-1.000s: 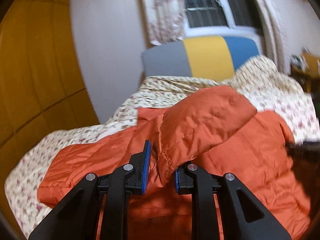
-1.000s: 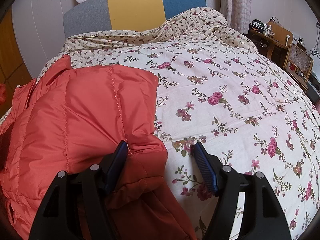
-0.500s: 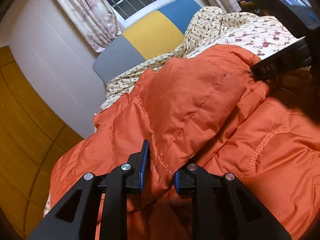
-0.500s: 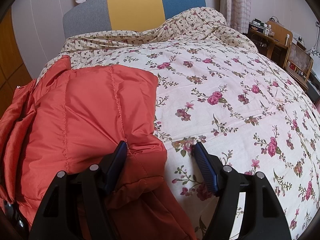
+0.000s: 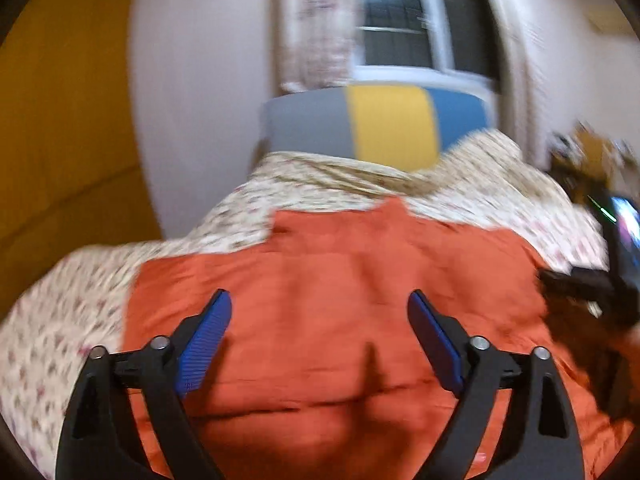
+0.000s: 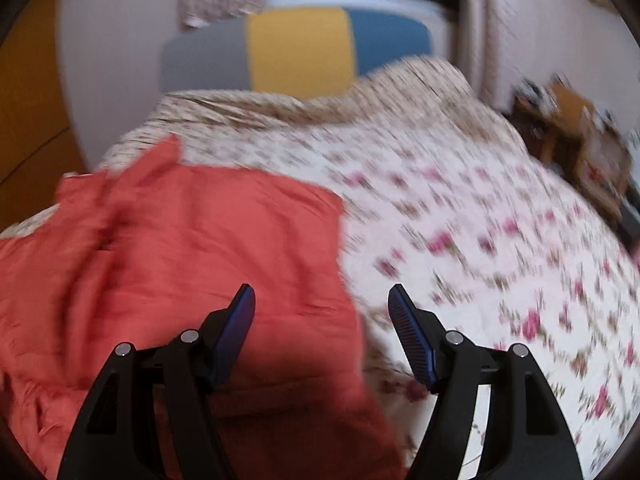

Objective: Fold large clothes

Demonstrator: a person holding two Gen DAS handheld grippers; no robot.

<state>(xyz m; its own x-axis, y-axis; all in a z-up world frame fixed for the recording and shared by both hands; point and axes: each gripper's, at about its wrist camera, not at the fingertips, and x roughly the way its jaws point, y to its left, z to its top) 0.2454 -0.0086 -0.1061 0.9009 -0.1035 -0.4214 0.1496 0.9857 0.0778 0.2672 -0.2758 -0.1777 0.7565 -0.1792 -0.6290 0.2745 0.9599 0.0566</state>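
The orange padded jacket (image 5: pixel 340 312) lies folded on the near left part of the floral bedspread (image 6: pixel 480 216). Both views are motion-blurred, so its seams are hard to read. The left gripper (image 5: pixel 320 316) has just been opening, its jaws apart with nothing between them. The right gripper (image 6: pixel 322 308) stands apart over the jacket's right edge. Bare bedspread stretches right and far.

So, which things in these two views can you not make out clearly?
- Left wrist view: the stitching of the orange jacket is lost to motion blur.
- Left wrist view: the dark device at the right edge is cut off and blurred.
- Right wrist view: the items on the wooden furniture are blurred and too small.
- Right wrist view: the jacket's lower part is hidden behind the right tool.
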